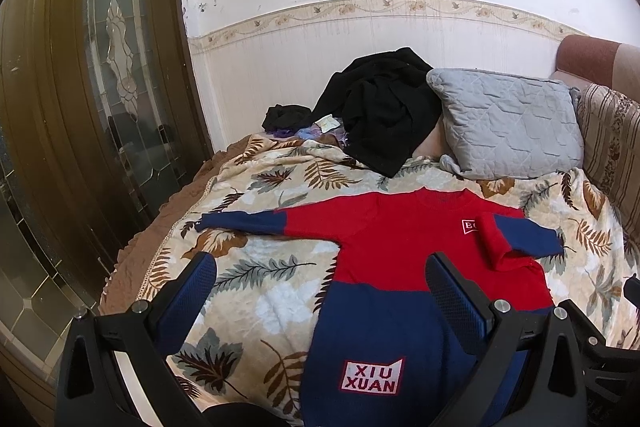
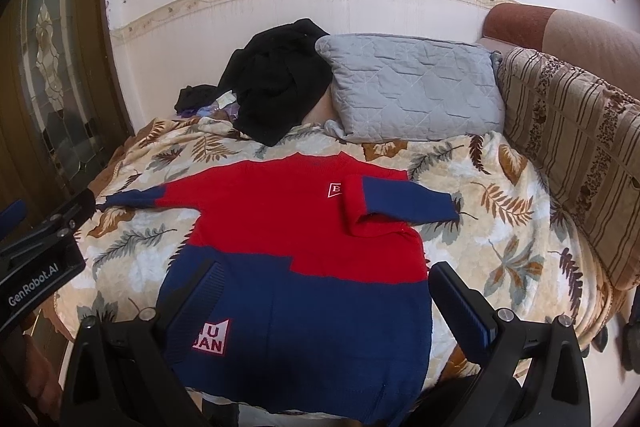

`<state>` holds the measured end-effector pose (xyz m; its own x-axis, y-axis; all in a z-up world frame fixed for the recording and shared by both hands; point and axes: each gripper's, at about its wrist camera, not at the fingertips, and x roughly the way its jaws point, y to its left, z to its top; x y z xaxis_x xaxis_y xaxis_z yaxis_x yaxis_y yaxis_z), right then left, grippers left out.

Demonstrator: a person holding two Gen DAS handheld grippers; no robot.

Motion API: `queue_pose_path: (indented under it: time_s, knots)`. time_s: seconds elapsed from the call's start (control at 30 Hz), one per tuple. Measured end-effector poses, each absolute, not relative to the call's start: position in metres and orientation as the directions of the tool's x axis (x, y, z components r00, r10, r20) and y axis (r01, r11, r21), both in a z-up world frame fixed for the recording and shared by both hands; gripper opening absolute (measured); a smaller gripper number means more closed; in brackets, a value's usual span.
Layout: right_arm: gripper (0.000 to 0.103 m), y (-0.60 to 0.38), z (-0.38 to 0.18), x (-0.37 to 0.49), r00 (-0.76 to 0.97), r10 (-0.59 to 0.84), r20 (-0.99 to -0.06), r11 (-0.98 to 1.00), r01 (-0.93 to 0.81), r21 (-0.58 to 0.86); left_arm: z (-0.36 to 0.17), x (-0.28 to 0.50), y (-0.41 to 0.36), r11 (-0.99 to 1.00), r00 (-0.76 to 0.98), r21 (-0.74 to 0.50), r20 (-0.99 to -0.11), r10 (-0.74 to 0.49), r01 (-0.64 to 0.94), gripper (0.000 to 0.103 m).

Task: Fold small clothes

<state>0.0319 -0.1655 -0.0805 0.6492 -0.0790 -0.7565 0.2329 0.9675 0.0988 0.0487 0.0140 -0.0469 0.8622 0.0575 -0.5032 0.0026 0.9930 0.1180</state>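
A small red and navy sweater (image 1: pixel 384 247) lies flat, front up, on a leaf-print blanket (image 1: pixel 260 291). Its left sleeve (image 1: pixel 240 221) stretches out to the side. Its right sleeve (image 1: pixel 516 239) is folded in over the chest. The navy hem bears a "XIU XUAN" patch (image 1: pixel 372 375). My left gripper (image 1: pixel 320 287) is open, above the sweater's lower left side. In the right wrist view the sweater (image 2: pixel 288 227) fills the middle. My right gripper (image 2: pixel 320 291) is open above its navy hem. The left gripper's body (image 2: pixel 40 259) shows at the left edge.
A grey quilted pillow (image 1: pixel 508 123) and a heap of black clothes (image 1: pixel 384 107) lie at the head of the bed. A striped sofa back (image 2: pixel 572 147) runs along the right. A wood and glass door (image 1: pixel 100 67) stands at the left.
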Motion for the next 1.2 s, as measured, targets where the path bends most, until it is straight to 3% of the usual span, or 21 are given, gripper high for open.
queue_pose_path:
  time_s: [0.23, 0.37, 0.5, 0.73, 0.9, 1.03, 1.2]
  knots:
    - [0.103, -0.171, -0.084, 0.037, 0.64, -0.078, -0.764, 0.965, 0.24, 0.103, -0.05, 0.054, 0.012, 0.992, 0.859, 0.127, -0.508, 0.057, 0.009, 0.103]
    - [0.103, -0.192, -0.096, 0.043, 0.648, -0.025, -0.761, 0.961, 0.225, 0.161, -0.067, 0.071, 0.011, 0.994, 0.811, 0.099, -0.584, 0.019, 0.047, 0.103]
    - [0.103, -0.252, -0.126, 0.049, 0.606, -0.084, -0.791, 0.914, 0.363, 0.181, -0.095, 0.088, 0.011, 0.992, 0.757, 0.117, -0.652, 0.038, 0.051, 0.103]
    - [0.103, -0.334, -0.164, 0.062, 0.541, -0.169, -0.824, 0.845, 0.51, 0.162, -0.107, 0.102, 0.0, 0.988, 0.748, 0.143, -0.662, 0.049, 0.062, 0.103]
    - [0.103, -0.38, -0.208, 0.095, 0.577, 0.041, -0.816, 0.8, 0.47, 0.372, -0.122, 0.111, -0.011, 0.982, 0.727, 0.166, -0.684, 0.049, 0.091, 0.103]
    - [0.102, -0.416, -0.277, 0.129, 0.614, 0.252, -0.748, 0.566, 0.533, 0.629, -0.13, 0.118, -0.017, 0.978, 0.713, 0.179, -0.699, 0.052, 0.104, 0.103]
    - [0.083, -0.44, -0.344, 0.162, 0.648, 0.321, -0.691, 0.325, 0.61, 0.723, -0.129, 0.123, -0.017, 0.973, 0.72, 0.209, -0.689, 0.078, 0.094, 0.103]
